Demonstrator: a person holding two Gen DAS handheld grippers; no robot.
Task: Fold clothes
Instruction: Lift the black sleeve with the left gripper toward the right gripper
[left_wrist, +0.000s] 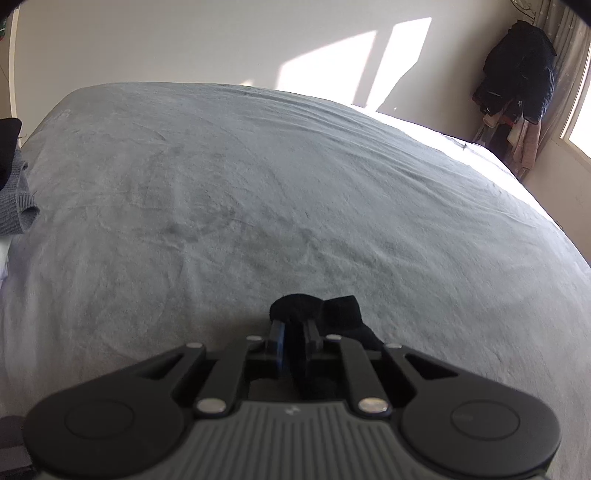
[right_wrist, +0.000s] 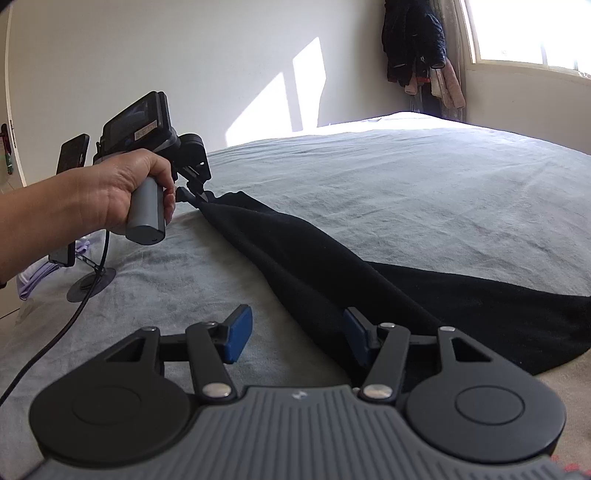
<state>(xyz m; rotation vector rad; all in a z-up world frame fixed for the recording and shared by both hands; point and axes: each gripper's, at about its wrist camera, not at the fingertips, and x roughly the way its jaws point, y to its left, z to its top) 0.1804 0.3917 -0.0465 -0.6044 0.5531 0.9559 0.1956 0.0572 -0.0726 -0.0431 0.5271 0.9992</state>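
Note:
A black garment (right_wrist: 369, 280) lies stretched across the grey bedspread (right_wrist: 406, 177). My left gripper (left_wrist: 294, 334) is shut on one end of the black garment (left_wrist: 332, 314); in the right wrist view the left gripper (right_wrist: 197, 195) pinches that end and holds it just above the bed. My right gripper (right_wrist: 295, 334) is open, low over the bed, with its right finger against the near edge of the garment and its left finger over bare bedspread.
A grey knitted garment (left_wrist: 14, 206) lies at the bed's left edge. Dark clothes (left_wrist: 517, 74) hang in the far corner by the window. A phone on a stand (right_wrist: 74, 221) with a cable stands at the bed's left side.

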